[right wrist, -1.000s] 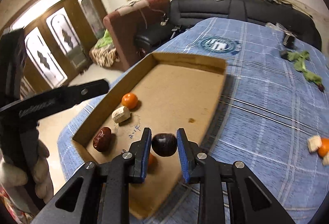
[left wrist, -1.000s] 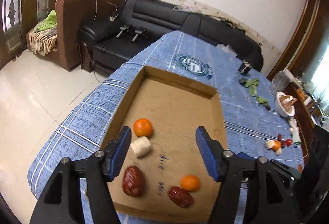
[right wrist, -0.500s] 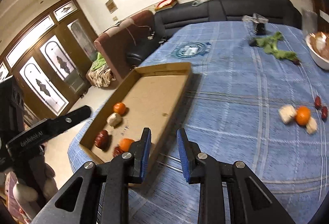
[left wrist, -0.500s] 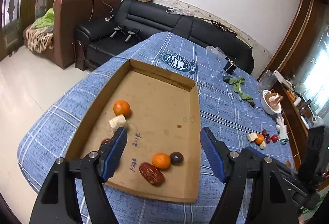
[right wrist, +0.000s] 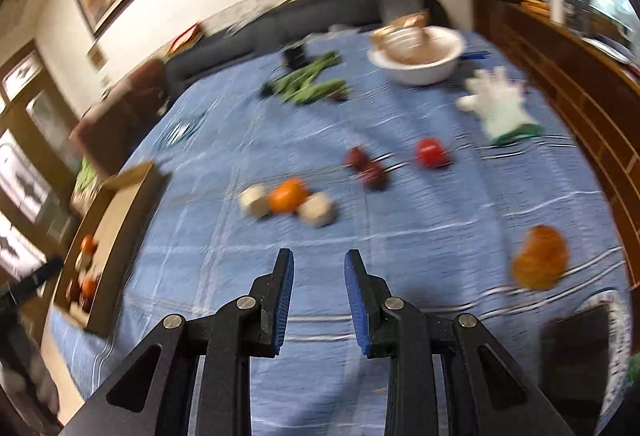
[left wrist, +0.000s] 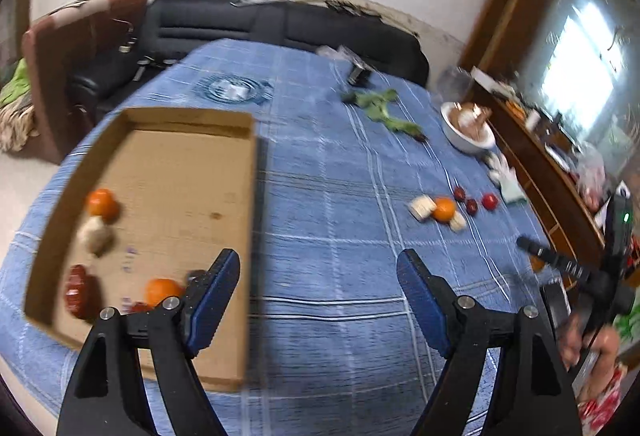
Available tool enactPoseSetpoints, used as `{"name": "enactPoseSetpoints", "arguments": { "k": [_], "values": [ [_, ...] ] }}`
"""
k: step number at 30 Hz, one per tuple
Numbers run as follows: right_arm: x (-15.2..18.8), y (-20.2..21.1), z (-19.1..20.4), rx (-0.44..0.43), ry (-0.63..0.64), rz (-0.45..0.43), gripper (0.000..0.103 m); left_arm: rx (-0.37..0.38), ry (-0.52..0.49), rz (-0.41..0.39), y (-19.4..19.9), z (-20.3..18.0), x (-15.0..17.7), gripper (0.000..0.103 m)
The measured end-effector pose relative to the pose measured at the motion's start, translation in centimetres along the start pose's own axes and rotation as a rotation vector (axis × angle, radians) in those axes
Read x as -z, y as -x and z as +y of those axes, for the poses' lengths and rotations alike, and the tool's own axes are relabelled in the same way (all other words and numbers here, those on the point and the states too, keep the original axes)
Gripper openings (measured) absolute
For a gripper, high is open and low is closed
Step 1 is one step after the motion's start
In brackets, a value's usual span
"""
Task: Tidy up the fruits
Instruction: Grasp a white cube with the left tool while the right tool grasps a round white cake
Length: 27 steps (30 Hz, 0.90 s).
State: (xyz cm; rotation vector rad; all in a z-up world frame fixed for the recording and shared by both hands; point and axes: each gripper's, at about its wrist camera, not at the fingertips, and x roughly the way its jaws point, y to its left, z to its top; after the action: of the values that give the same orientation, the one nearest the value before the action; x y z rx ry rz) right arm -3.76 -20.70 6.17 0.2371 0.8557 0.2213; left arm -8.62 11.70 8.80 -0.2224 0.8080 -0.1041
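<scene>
A shallow cardboard tray (left wrist: 168, 120) lies on the blue checked tablecloth and holds two oranges (left wrist: 102, 202), a white piece (left wrist: 94, 236), red dates (left wrist: 76, 290) and a dark fruit half hidden by my finger. It also shows in the right wrist view (right wrist: 132, 192). Loose on the cloth are an orange (right wrist: 286, 196) between two white pieces (right wrist: 254, 200), two dark red fruits (right wrist: 368, 168) and a red fruit (right wrist: 430, 152). My left gripper (left wrist: 318, 282) is open and empty above the tray's right edge. My right gripper (right wrist: 319, 278) is open and empty, short of the loose orange.
A white bowl (right wrist: 418, 54), green leaves (right wrist: 308, 84), a white glove (right wrist: 498, 104) and an orange-brown peel (right wrist: 540, 256) lie on the cloth. A dark object (right wrist: 580, 352) sits at the near right edge. A wooden sideboard (right wrist: 580, 84) runs along the right.
The right gripper let go of the dark fruit in the tray and swung right toward the loose fruits. The left gripper has turned right, away from the tray, still open.
</scene>
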Motion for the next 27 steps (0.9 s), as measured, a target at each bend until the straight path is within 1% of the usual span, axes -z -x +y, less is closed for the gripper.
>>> {"name": "enactPoseSetpoints", "arguments": {
  "k": [3, 5, 8, 12, 14, 18, 22, 24, 25, 26, 27],
  "values": [
    [-0.4, -0.9, -0.9, -0.01, -0.02, 0.006, 0.029, 0.005, -0.026, 0.028, -2.0, -1.6, -0.3, 0.08],
    [-0.7, -2.5, -0.5, -0.025, -0.007, 0.028, 0.029, 0.006, -0.053, 0.041, -3.4, -2.8, -0.6, 0.08],
    [-1.0, -5.6, 1.2, -0.039, 0.049, 0.068, 0.029, 0.011, -0.084, 0.06, -5.2, -4.2, -1.1, 0.08],
    [-1.4, -8.8, 2.5, 0.007, 0.155, 0.082, 0.029, 0.004, -0.14, 0.073, -7.7, -5.9, -2.2, 0.08],
    [-1.7, -9.9, 2.8, 0.01, 0.175, 0.084, 0.029, 0.002, -0.17, 0.075, -9.1, -6.7, -2.9, 0.08],
    [-2.1, -10.8, 2.6, -0.003, 0.17, 0.063, 0.029, 0.026, -0.223, 0.078, -11.6, -8.2, -3.8, 0.08],
    [-2.0, -11.1, 2.2, -0.021, 0.16, 0.052, 0.029, 0.045, -0.281, 0.115, -14.7, -9.9, -3.7, 0.08],
    [-1.9, -11.1, 2.3, -0.026, 0.166, 0.049, 0.029, 0.06, -0.326, 0.13, -16.1, -11.0, -3.4, 0.08],
    [-1.9, -11.1, 2.2, -0.03, 0.163, 0.047, 0.029, 0.062, -0.34, 0.133, -16.3, -11.2, -3.3, 0.079],
    [-1.9, -11.1, 2.1, -0.03, 0.157, 0.046, 0.028, 0.069, -0.355, 0.134, -16.8, -11.6, -3.2, 0.076],
    [-2.0, -11.0, 1.8, -0.044, 0.141, 0.044, 0.028, 0.072, -0.357, 0.136, -17.0, -11.7, -3.3, 0.076]
  ]
}}
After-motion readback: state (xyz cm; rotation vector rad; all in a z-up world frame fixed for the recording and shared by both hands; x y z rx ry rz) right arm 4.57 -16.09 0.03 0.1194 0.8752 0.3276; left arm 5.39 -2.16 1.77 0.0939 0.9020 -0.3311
